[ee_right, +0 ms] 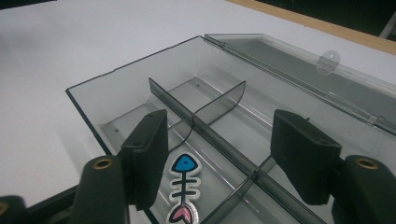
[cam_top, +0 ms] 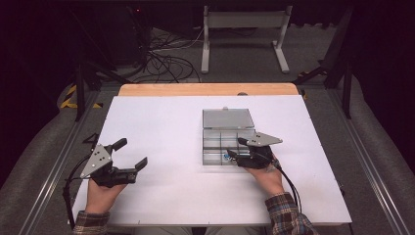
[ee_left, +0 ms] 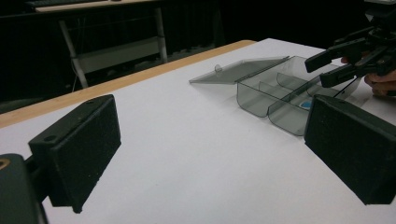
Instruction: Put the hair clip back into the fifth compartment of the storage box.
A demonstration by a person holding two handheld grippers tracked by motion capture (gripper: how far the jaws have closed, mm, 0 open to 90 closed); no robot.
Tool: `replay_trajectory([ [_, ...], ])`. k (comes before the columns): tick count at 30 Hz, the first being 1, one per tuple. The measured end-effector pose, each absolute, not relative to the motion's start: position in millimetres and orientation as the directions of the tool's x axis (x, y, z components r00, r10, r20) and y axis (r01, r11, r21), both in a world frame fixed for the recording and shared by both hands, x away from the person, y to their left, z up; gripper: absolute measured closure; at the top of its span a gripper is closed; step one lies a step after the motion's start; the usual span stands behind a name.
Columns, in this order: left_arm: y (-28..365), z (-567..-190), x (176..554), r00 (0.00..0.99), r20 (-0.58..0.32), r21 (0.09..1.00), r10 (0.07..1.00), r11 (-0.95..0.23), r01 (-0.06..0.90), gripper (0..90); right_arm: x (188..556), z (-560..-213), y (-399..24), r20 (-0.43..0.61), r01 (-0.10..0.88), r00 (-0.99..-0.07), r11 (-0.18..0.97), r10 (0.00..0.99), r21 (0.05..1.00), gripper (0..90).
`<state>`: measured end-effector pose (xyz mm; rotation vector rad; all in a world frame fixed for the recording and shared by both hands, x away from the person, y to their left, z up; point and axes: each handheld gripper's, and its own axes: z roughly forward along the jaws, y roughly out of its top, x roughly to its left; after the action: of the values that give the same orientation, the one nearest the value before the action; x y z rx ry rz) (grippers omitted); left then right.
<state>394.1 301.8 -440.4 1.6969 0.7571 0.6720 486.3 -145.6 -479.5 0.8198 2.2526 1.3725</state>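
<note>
Far to the left, the left hand-held gripper (cam_top: 131, 152) hovers over the bare white desk (cam_top: 161, 122), jaws spread wide and empty, well apart from the compartment box (cam_top: 215, 139). The right hand-held gripper (ee_right: 219, 154) is much nearer: its jaws stand apart over the box's near compartment, pinching nothing. The fish-skeleton sticker (ee_right: 183, 186) lies flat on the compartment floor just below and between those jaws, its long axis running along the gripper's reach, blue head pointing away, pink tail toward the hand.
</note>
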Motion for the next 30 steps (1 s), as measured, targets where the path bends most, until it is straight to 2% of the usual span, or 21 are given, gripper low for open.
replay_trajectory([
  [10, 302.2, -440.1, 394.2, 0.632, 0.058, 0.972, 0.773, -0.189, 0.142, 4.3, 486.4, -479.3, -147.0, 0.0, 0.289, -0.755, 0.332, 0.656, 0.898, 24.1],
  [30, 301.2, -440.5, 394.0, 0.627, 0.055, 0.972, 0.777, -0.185, 0.145, 3.8, 486.2, -479.0, -148.3, 0.011, 0.291, -0.754, 0.319, 0.657, 0.902, 7.6],
])
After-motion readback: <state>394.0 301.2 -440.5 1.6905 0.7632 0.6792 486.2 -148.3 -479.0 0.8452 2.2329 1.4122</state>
